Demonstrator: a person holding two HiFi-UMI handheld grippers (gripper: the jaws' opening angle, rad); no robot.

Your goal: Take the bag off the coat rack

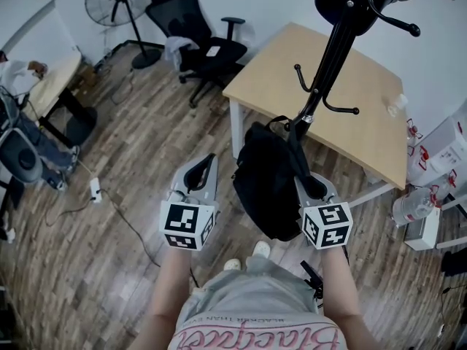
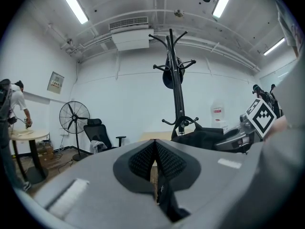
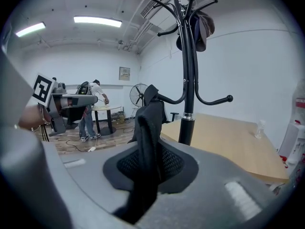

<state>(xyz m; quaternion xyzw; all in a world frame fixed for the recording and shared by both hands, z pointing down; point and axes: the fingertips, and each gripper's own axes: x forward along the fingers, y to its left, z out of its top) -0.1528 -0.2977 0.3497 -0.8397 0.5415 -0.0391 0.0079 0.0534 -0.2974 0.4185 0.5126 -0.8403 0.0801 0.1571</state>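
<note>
1. Gripping the black fabric strap (image 3: 147, 128), my right gripper (image 1: 311, 186) has its jaws clamped on the webbing. The strap fills the gap between the pads.
2. The soft black bag (image 1: 265, 188) hangs right against that gripper's left side, between my two grippers. Its long axis drops straight down below the strap. It is not yet off the black metal coat rack (image 1: 330, 60).
3. From the right gripper, the strap runs up and ahead to a low curved hook (image 3: 164, 99), just beyond the jaws and left of the pole. I judge the loop must go up and off that hook's tip, so the lift belongs to this hand.
4. My left gripper (image 1: 202, 172) has its jaws together with nothing between them. It sits near the bag's far side without touching it, so it is the farther hand from the hook.
5. The right gripper view shows the strap draped over the hook. The head view instead shows the bag's body and both grippers beside it, with the hook contact hard to make out. The left gripper view shows the bag off to its right.
</note>
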